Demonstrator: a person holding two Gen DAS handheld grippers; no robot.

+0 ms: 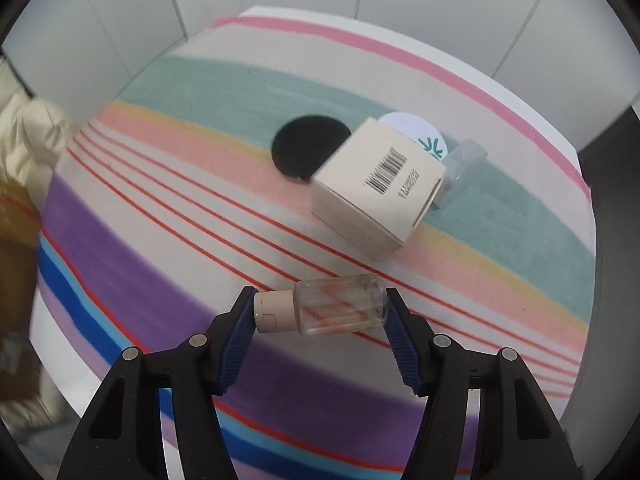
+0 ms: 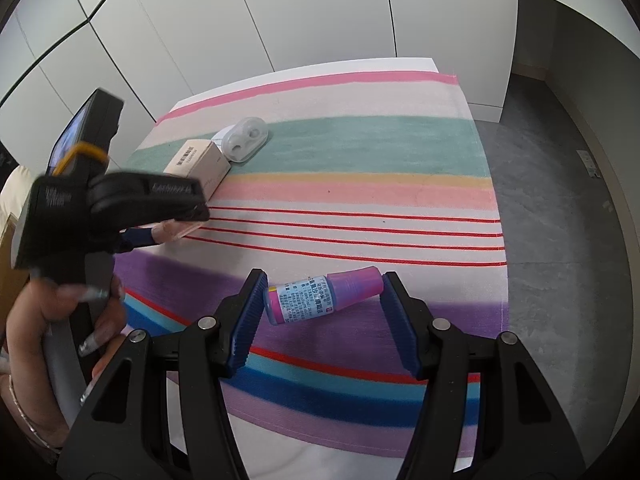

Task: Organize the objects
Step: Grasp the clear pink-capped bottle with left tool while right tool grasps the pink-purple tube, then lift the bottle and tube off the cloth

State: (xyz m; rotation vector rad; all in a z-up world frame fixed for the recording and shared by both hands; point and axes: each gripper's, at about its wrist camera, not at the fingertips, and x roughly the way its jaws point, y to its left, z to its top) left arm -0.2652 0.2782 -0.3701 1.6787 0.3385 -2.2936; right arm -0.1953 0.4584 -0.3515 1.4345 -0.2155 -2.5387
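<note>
Looking down our left gripper (image 1: 320, 308), we see a small clear bottle (image 1: 340, 306) lying on its side on the striped cloth (image 1: 160, 208), empty as far as we can tell, with a beige cap (image 1: 274, 312). The jaws stand about half open, one blue pad touching the cap end and the other the bottle's base; we cannot tell whether they press yet. Beyond it sits a closed cream box (image 1: 380, 188) with a barcode, overlapping a black disc (image 1: 308, 146) and a white round thing (image 1: 416, 132).

Our right gripper (image 2: 324, 300) brackets a little dropper bottle (image 2: 320, 296), pink-purple with a blue printed label, lying across the purple stripe. Its jaws are about half open, the pads right at both ends, contact unclear.

Only the right view shows the clear lens case (image 2: 246, 138) whole, behind the box, and a hand (image 2: 60, 328) gripping the left tool's handle. Only the left view shows the black disc.
</note>
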